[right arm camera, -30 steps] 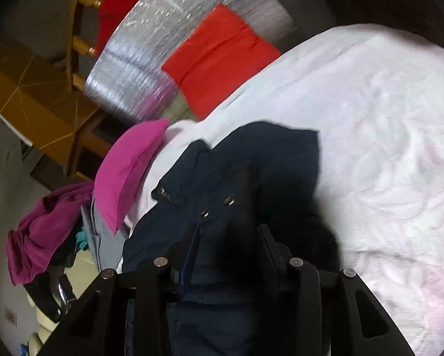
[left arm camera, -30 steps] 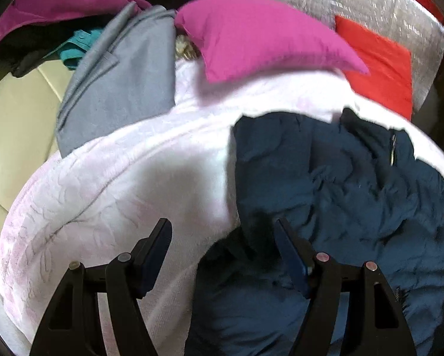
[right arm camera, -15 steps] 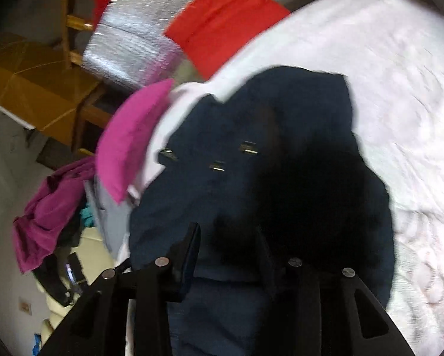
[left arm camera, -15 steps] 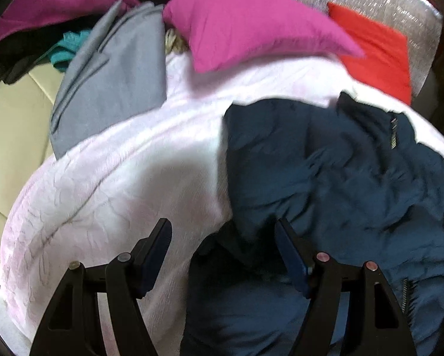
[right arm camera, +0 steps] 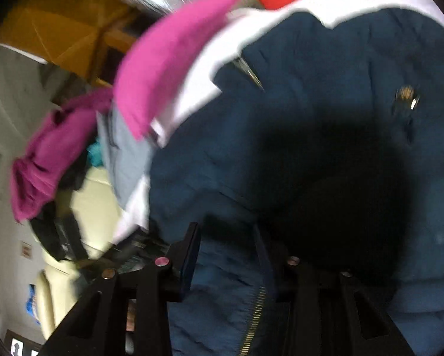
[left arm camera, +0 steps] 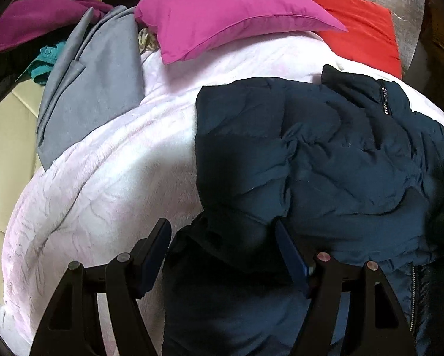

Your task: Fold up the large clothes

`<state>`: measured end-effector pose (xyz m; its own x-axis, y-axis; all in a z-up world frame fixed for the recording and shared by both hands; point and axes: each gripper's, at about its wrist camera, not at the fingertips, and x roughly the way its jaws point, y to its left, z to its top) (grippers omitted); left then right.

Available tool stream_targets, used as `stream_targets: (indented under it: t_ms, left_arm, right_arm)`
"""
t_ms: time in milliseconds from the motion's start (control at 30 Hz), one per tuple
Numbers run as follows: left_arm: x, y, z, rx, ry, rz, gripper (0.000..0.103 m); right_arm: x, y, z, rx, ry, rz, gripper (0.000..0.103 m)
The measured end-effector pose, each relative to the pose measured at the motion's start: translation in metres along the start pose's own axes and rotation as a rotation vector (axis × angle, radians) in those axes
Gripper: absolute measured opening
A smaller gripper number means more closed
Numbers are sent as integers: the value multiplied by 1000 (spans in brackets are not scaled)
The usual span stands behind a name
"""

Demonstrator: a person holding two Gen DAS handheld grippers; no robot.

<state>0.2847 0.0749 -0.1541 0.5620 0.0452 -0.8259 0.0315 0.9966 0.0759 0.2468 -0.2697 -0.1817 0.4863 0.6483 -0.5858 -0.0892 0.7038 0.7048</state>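
A dark navy padded jacket point(left arm camera: 325, 154) lies crumpled on a pale pink blanket point(left arm camera: 109, 172), its zip near the collar at the far right. My left gripper point(left arm camera: 223, 246) is open, its jaws wide apart over the jacket's near left edge, holding nothing. In the right wrist view the same jacket point(right arm camera: 311, 136) fills the frame. My right gripper point(right arm camera: 227, 246) is shut on a fold of the jacket beside the zip, which hangs between the fingers. The view is blurred.
A magenta pillow point(left arm camera: 227, 14) and a red cushion point(left arm camera: 361, 26) lie at the bed's far end before a silver foil panel. A grey garment point(left arm camera: 94, 80), a teal item and a purple garment point(left arm camera: 28, 14) pile at the left over a cream sofa point(left arm camera: 5, 136).
My right gripper has swung over the jacket with the fabric in it, so the jacket now fills its view. The jacket has spread and shifted slightly in the left view. My left gripper stays open.
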Motion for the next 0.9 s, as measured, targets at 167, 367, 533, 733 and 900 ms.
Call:
stream_targets:
  t_ms: [167,367,533,733,900]
  left_arm:
    - [-3,-1,-2,-2,7,7,74]
    - [-9,9,-3,-26,14,9,74]
    - [-19,12,-8,-32,13,15,73]
    - [-34,14,-23,-22,15,31,73]
    - [-50,20,-53,-16,32,29,73]
  right_arm:
    - [-10,-2,-5,4,34,-22,37]
    - [-64,-19,-14,8,-31,-51,39]
    - [-126,-54,-28,88,-150,-54,44]
    - [-183,-89,-59,185,-229,-46,46]
    - [-210,-104,-92,236,-243,-12,48]
